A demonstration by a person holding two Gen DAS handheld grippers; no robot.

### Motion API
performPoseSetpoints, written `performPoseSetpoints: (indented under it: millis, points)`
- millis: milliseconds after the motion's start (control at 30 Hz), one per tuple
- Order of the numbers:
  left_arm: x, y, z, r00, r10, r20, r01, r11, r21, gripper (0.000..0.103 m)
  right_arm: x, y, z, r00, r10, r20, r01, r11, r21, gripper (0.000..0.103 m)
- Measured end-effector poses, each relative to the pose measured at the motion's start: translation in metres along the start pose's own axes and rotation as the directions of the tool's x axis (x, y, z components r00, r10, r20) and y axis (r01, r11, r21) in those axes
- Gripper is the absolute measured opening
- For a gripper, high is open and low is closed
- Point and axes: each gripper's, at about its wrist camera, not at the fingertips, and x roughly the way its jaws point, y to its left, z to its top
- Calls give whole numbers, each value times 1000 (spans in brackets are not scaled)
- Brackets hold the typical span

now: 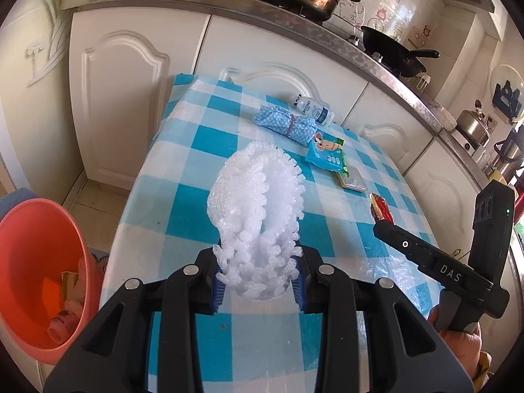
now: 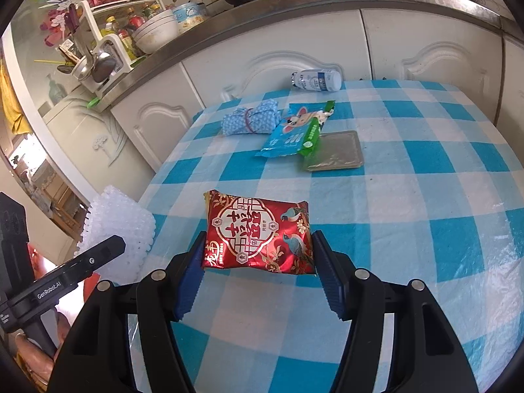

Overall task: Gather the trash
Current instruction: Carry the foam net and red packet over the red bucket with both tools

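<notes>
My left gripper (image 1: 258, 281) is shut on a white foam fruit net (image 1: 258, 203) and holds it above the blue-checked table (image 1: 183, 216). The net also shows at the left of the right wrist view (image 2: 121, 226). My right gripper (image 2: 257, 262) is shut on a red snack packet (image 2: 258, 232), held just above the cloth; the packet shows in the left wrist view (image 1: 380, 209). An orange bin (image 1: 36, 262) with trash inside stands on the floor to the left of the table.
On the table's far part lie a blue patterned bundle (image 2: 250, 119), a blue cartoon wrapper (image 2: 291, 134), a green wrapper (image 2: 312, 134), a silver sachet (image 2: 337, 152) and a white bottle (image 2: 316, 80). White cabinets (image 1: 131, 104) and a counter with pots stand behind.
</notes>
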Motion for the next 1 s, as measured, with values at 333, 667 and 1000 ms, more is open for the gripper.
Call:
performPoseSetpoints:
  millis: [333, 667, 1000]
  points:
    - [-48, 51, -21, 998, 37, 40, -34, 997, -71, 34, 0, 55, -16, 998, 54, -40, -57, 995, -77, 63]
    - [-93, 129, -36, 987, 141, 75, -126, 974, -186, 34, 17, 142, -30, 985, 127, -118, -151, 964, -221, 63]
    - [-113, 207, -50, 965, 258, 54, -227, 917, -329, 35, 52, 248, -45, 952, 200, -232, -278, 881, -383, 64]
